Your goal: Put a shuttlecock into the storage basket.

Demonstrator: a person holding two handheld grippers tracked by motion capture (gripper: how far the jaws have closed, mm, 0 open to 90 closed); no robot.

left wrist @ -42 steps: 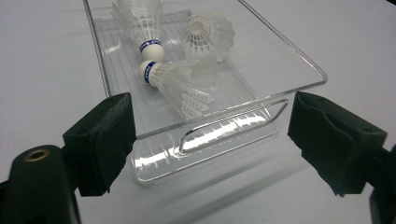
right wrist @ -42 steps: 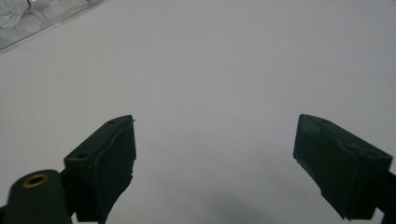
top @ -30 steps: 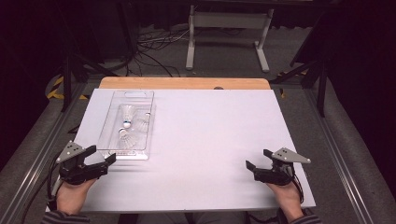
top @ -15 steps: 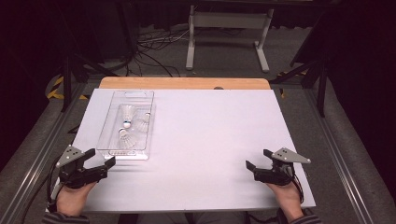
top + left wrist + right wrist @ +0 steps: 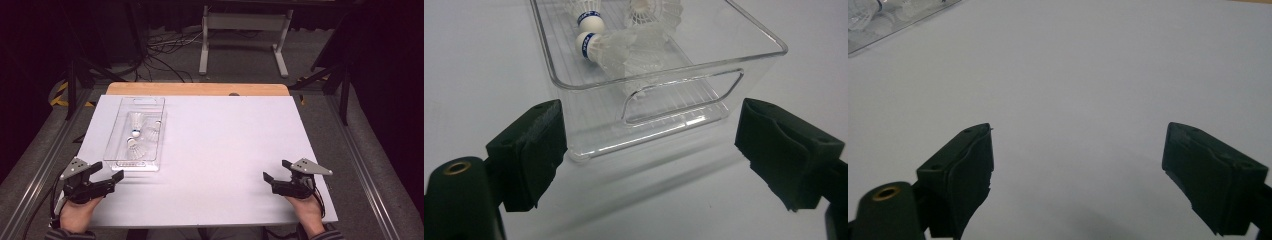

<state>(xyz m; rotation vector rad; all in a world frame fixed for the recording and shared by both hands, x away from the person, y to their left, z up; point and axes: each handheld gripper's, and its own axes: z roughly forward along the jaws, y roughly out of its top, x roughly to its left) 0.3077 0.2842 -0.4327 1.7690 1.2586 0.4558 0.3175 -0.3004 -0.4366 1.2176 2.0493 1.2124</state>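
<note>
A clear plastic bin (image 5: 133,166) stands on the left part of the white table top (image 5: 225,145). Several white shuttlecocks (image 5: 136,134) with blue-banded cork heads lie in it. My left gripper (image 5: 111,171) rests open just short of the bin's near end, apart from it. In the left gripper view the jaws (image 5: 649,145) spread wide on either side of the bin's handle cut-out (image 5: 684,95), with the shuttlecocks (image 5: 609,45) behind. At the near right my right gripper (image 5: 275,170) is open over bare table, with nothing between its jaws (image 5: 1078,165).
A wooden strip (image 5: 200,89) borders the table's far edge. Metal rails run along both sides of the table. A white stand (image 5: 245,22) and cables lie on the dark floor beyond. A corner of the bin (image 5: 878,20) shows at the top left of the right gripper view.
My left gripper has drawn back slightly toward the near edge, away from the bin. The right gripper and the bin have not moved.
</note>
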